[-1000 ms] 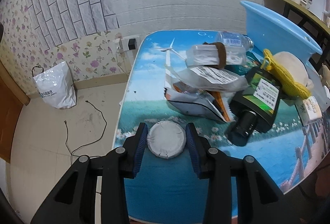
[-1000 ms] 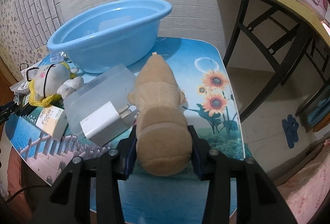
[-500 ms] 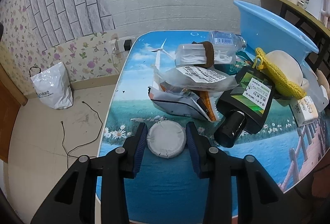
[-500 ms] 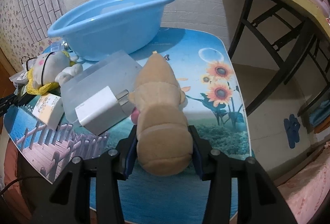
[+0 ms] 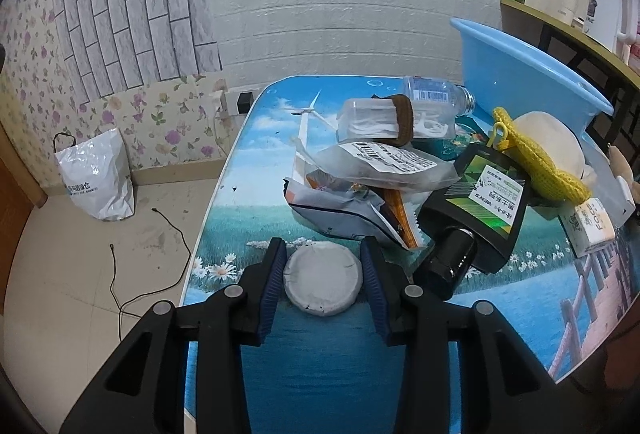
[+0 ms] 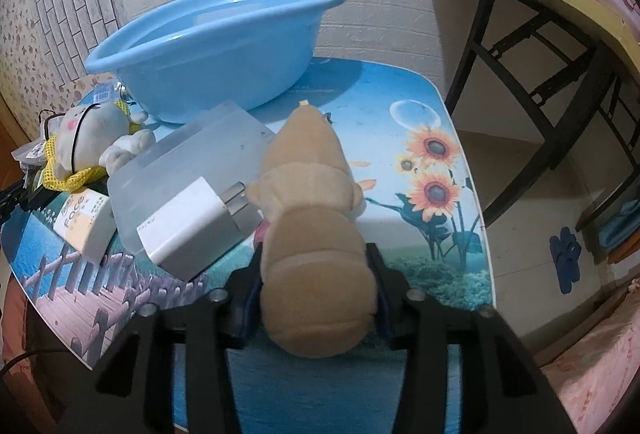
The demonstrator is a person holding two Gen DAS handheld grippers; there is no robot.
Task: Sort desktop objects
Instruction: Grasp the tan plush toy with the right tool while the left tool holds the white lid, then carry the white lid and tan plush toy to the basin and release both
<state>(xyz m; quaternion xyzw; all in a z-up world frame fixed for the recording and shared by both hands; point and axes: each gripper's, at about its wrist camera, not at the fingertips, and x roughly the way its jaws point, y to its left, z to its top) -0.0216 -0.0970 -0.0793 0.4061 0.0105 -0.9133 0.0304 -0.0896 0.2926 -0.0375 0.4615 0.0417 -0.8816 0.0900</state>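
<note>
Left wrist view first: your left gripper (image 5: 322, 254) had its jaws clamped on the flat sides of a round white puck (image 5: 323, 281), well short of the blue basin (image 5: 520, 74) and on the near side of the junk pile from it. Gripping it across the width made sense to me, since a low disc like that gives the pads nothing else to bite on. I couldn't tell whether it was lifted or resting on the tabletop (image 5: 320, 374).

Between the puck and the basin sat the pile: crumpled packets (image 5: 360, 194), a black bottle (image 5: 476, 210) lying with its cap pointing away from the basin, and a clear bottle (image 5: 436, 96) right up against the basin wall.

On the right wrist view, your right gripper (image 6: 314, 254) had its jaws squeezed onto the fat end of a tan plush toy (image 6: 316, 234), with the toy's narrow end pointing toward the basin. Soft body, so the pads sank in a bit, which probably helped the hold. A white charger (image 6: 188, 222) lay on a frosted box (image 6: 192, 150) just beside the toy, on the same near side of the basin.

My guess: both items were headed for the basin, which looked empty from here.
</note>
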